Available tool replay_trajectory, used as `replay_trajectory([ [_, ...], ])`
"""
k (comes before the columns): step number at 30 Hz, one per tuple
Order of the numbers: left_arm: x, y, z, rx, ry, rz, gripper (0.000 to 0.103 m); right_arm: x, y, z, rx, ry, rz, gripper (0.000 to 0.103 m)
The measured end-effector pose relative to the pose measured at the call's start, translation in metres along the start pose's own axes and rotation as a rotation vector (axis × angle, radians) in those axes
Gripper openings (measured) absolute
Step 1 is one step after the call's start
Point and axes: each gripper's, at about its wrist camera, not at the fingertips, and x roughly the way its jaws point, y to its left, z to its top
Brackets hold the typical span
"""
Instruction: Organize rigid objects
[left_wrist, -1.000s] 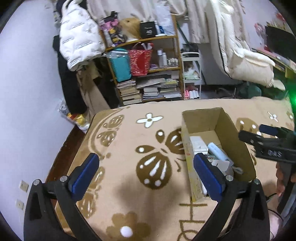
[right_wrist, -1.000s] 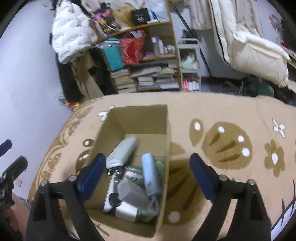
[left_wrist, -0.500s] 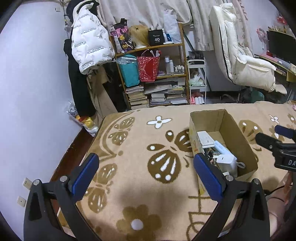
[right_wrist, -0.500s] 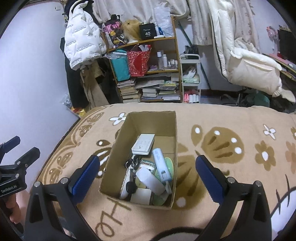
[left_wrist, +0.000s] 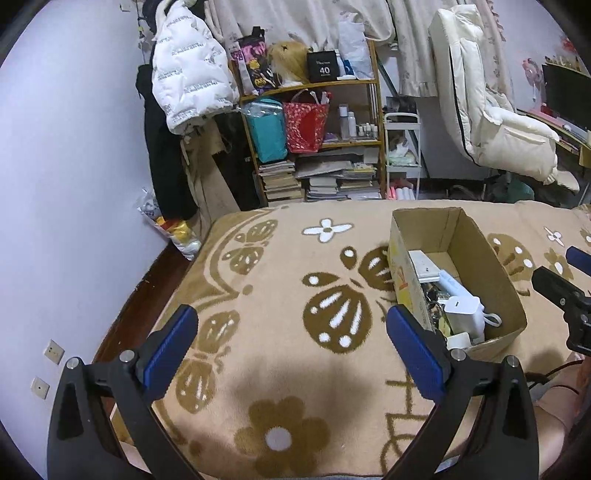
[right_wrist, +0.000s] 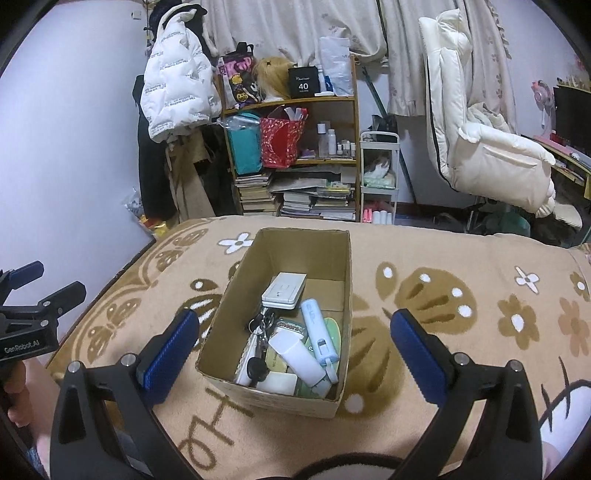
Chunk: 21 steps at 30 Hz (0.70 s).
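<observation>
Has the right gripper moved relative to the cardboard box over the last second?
Yes. The right gripper has pulled back and up from the cardboard box, which now looks smaller, with more blanket visible.

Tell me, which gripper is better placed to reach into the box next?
Probably the right gripper: the brown cardboard box sits straight ahead between its open fingers. The left gripper, also open, faces bare blanket beside the box.

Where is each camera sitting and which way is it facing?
Left wrist: on the left gripper, jaws open, over the tan flower-patterned blanket, facing the cluttered wooden shelf; the right gripper shows at the edge.
Right wrist: on the right gripper, jaws open, above the open brown cardboard box; the left gripper shows.
Shared: box, blanket, shelf.
</observation>
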Motion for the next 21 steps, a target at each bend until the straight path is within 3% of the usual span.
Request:
replay_trajectory([
  [21, 0.0028, -0.002, -0.0058, 0.0, 0.008, 0.002, 0.101, 0.0019, -0.0027, -0.0007, 0.007, 0.009, -0.001, 0.103],
])
